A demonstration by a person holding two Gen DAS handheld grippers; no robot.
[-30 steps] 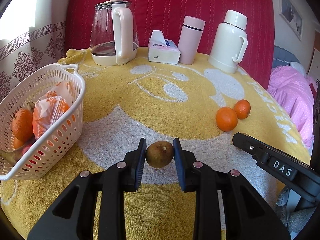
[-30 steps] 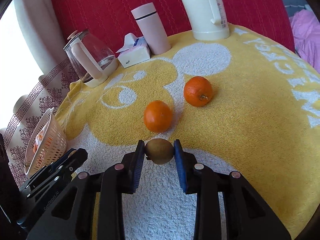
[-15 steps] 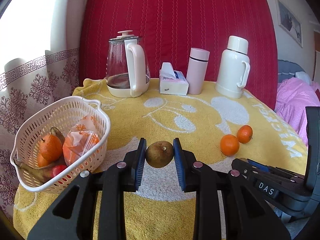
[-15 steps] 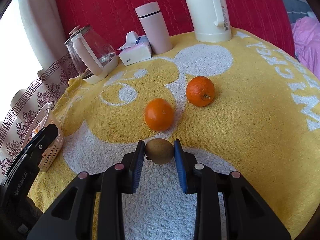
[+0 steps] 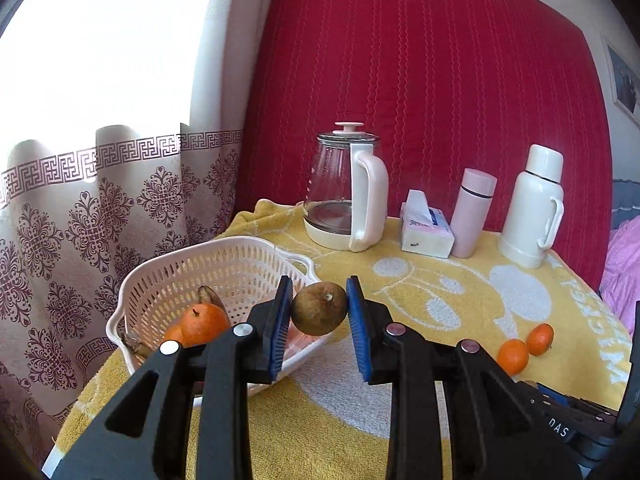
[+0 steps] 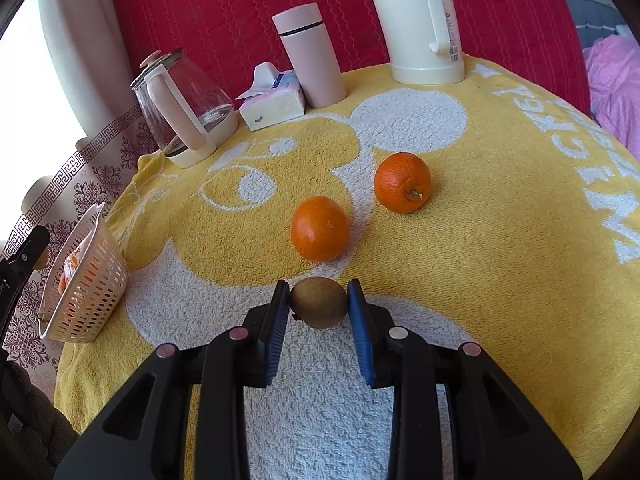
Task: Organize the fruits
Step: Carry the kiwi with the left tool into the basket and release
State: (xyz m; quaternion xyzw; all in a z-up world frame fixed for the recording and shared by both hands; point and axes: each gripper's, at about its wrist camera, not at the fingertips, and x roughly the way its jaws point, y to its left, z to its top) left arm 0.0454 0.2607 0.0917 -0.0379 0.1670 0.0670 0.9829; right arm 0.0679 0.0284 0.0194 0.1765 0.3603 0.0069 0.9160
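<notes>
Left claw (image 5: 319, 314) clamping brown fruit (image 5: 319, 309), right claw (image 6: 319, 307) clamping kiwi (image 6: 318, 302)

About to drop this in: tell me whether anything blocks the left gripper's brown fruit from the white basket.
Nothing visible does. The left gripper holds the brown fruit by the white basket, whose top is open; an orange lies inside, with room beside it.
</notes>
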